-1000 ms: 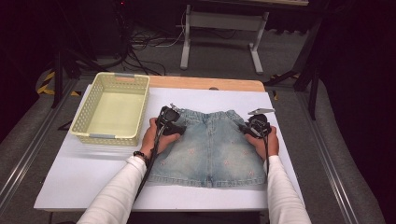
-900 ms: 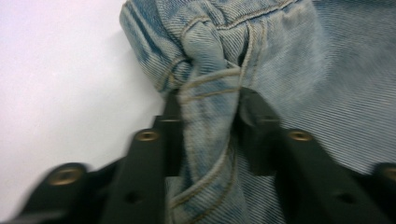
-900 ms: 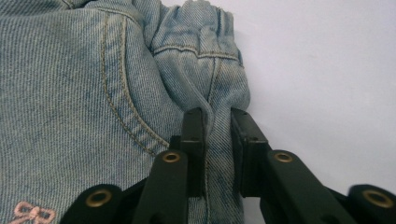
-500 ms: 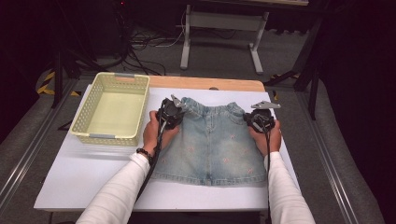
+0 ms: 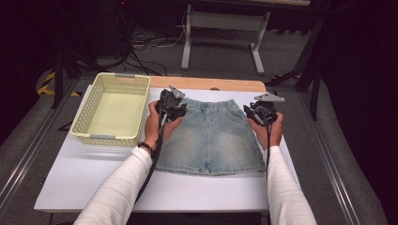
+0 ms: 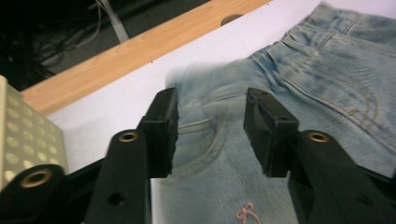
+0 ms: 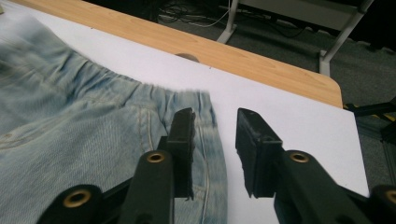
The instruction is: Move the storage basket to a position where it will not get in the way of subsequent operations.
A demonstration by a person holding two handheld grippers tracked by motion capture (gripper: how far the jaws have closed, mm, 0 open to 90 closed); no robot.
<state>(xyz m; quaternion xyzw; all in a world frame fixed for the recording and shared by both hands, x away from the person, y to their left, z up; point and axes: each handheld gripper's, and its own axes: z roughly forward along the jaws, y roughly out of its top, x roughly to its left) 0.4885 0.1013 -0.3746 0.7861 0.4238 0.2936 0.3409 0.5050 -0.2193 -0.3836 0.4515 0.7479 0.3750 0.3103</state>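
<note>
Two tongs hover over the waistband corners of a denim skirt, one at each end. The skirt lies flat on the white table, waistband toward the far edge, hem toward the person, just beside a pale yellow basket that stands to its left.

Left tongs: held in the person's left hand above the skirt's left waistband corner. In the left gripper view the jaws stand partly open, having just been opening, and the left tongs frame the corner pocket seam of the skirt. The cloth lies below the gap, and the pads do not press on it. The basket wall appears at the left edge of that view.

Right tongs: held in the person's right hand above the skirt's right waistband corner. In the right gripper view the jaws stand partly open, having just been opening. The right tongs sit over the skirt's side seam: the skirt lies under the left jaw and bare table under the right one. Nothing is gripped.
</note>
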